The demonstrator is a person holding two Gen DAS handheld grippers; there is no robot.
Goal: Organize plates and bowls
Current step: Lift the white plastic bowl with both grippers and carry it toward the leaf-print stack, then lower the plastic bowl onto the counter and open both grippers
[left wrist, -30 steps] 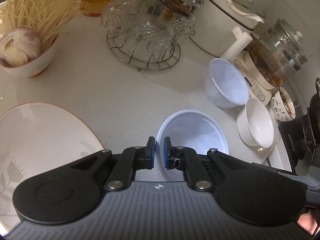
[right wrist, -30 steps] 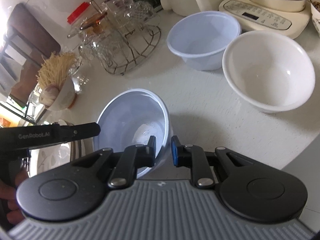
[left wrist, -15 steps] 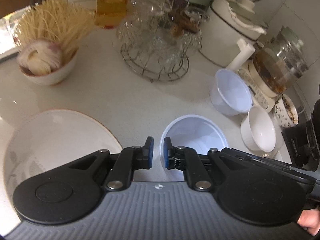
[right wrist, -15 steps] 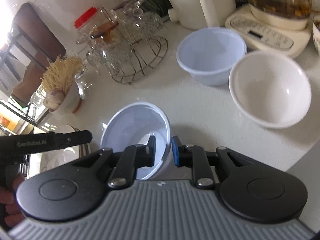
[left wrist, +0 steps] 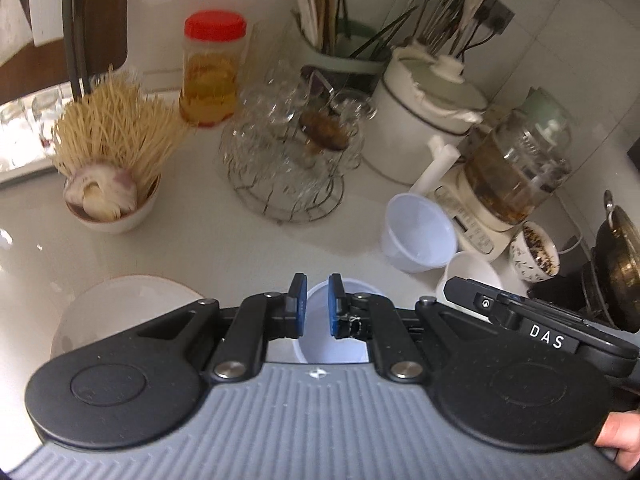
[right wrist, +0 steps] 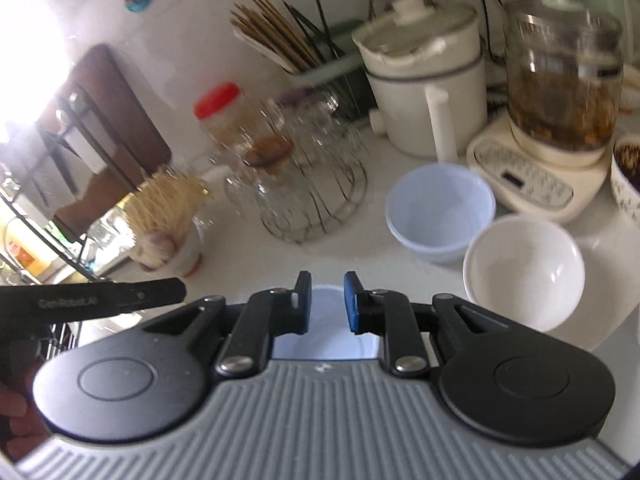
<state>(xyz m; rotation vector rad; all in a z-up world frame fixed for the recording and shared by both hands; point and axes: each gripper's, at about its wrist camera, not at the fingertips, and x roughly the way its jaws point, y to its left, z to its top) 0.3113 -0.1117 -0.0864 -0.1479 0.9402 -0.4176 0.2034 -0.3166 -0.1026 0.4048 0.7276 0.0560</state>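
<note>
Blue bowl (right wrist: 324, 332) freed since earlier | right gripper (right wrist: 328, 308) jaws now apart | left gripper (left wrist: 315, 300) jaws slightly apart

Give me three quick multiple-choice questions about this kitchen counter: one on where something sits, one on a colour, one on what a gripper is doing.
1. Where is the white ceramic bowl?
A. Inside the wire rack
B. Beside the far pale blue bowl
C. On a plate

2. What colour is the jar lid?
A. Red
B. Green
C. Black

3. How is the right gripper?
A. Shut on the white bowl
B. Shut on the jar
C. Open, gripping nothing

Answers:
1. B: in the right wrist view the two bowls stand side by side on the counter.
2. A: the lid is bright red above yellowish contents.
3. C: its blue-padded fingers stand apart with a clear gap.
</note>
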